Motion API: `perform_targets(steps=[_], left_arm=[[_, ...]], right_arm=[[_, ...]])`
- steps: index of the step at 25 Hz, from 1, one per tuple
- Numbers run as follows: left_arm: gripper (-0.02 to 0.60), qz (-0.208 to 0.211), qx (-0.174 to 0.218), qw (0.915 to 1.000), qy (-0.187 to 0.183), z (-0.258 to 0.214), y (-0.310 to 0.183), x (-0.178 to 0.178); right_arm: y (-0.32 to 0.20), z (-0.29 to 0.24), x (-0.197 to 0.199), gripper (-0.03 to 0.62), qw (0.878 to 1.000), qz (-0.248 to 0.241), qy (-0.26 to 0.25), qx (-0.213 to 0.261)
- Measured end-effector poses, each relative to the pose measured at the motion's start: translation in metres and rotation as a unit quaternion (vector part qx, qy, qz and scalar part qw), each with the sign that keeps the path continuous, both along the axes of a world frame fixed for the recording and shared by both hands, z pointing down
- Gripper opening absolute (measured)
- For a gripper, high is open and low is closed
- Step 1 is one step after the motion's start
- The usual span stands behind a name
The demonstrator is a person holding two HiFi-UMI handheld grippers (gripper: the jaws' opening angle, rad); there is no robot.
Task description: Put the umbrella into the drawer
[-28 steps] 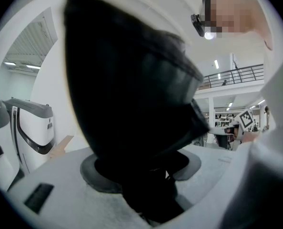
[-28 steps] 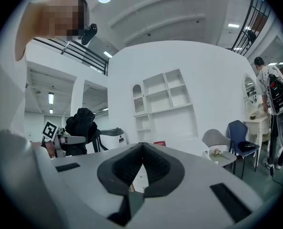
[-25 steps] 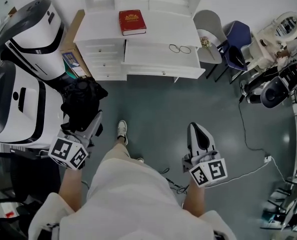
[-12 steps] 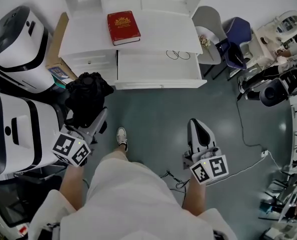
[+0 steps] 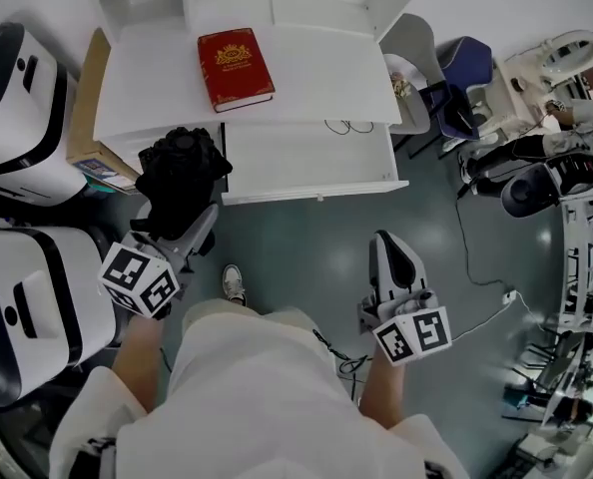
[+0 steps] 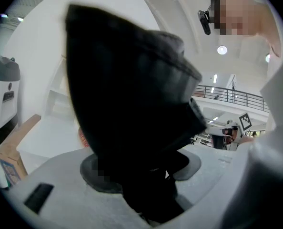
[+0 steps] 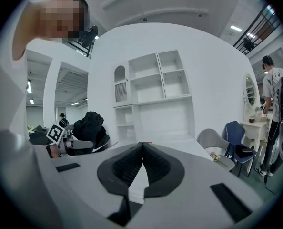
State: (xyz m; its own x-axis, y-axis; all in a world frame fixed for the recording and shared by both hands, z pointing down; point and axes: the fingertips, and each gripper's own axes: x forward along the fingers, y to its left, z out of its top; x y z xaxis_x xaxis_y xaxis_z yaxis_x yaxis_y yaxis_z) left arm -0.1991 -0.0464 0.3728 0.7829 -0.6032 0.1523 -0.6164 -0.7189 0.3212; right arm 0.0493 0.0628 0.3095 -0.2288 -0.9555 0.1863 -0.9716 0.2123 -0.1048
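Two grippers show in the head view, both held in front of a white bench [image 5: 316,78]. The left gripper [image 5: 187,226] carries the folded black umbrella [image 5: 182,173] upright-ish, off the bench, at its front edge near the left corner. The umbrella hangs just beside the left end of the drawer [image 5: 306,163], not inside it. The drawer is pulled out from the front edge; its white inside shows. A red book [image 5: 235,68] lies on the bench top toward the back-left corner. A pair of glasses [image 5: 348,126] sits at the front edge, above the drawer. The right gripper [image 5: 388,247] hangs over the floor, well apart from the bench. A grey chair [image 5: 406,53] stands off the right edge.

Left gripper view: the umbrella [image 6: 132,104] fills most of the frame. The jaws stand about half apart, pressed on its narrower lower part, with a dark pad [image 6: 91,175] on either side. Part of the bench [image 6: 41,132] shows behind at the left.

Right gripper view: the right gripper [image 7: 141,149] has its jaws together at the tips, with nothing between them. It faces the white shelf unit [image 7: 156,89] above the bench. The umbrella [image 7: 91,128] shows at far left, and a person [image 7: 275,94] stands at far right.
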Motion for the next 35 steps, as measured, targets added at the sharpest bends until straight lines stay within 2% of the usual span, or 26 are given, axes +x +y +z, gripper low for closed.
perform_targets(steps=[5,8,14,19,26,29,35], left_arm=[[0.256,0.039,-0.030,0.9987,0.012,0.006,-0.005,0.026],[0.256,0.048,-0.037,0.9981,0.004,0.009,-0.010,0.047],[0.256,0.025,-0.030,0.9990,-0.023,0.006,-0.032,0.082],[0.258,0.007,-0.024,0.9986,-0.046,0.000,-0.046,0.109],[0.258,-0.006,-0.038,0.9962,-0.078,0.020,-0.062,0.134],[0.258,0.002,-0.050,0.9946,-0.092,0.033,-0.065,0.142],[0.258,0.029,-0.052,0.9875,-0.146,0.061,-0.079,0.154]], right_arm=[[-0.006,-0.002,0.024,0.000,1.000,0.027,-0.013,-0.001],[-0.021,-0.001,0.044,0.000,0.999,0.026,-0.019,0.002],[-0.065,-0.008,0.087,0.000,0.999,-0.004,-0.032,0.031],[-0.101,-0.019,0.111,0.000,0.996,-0.049,-0.046,0.050],[-0.135,0.008,0.130,0.000,0.995,-0.076,-0.065,0.022],[-0.144,0.019,0.132,0.000,0.994,-0.083,-0.066,0.008],[-0.154,0.038,0.126,0.000,0.993,-0.091,-0.070,-0.015]])
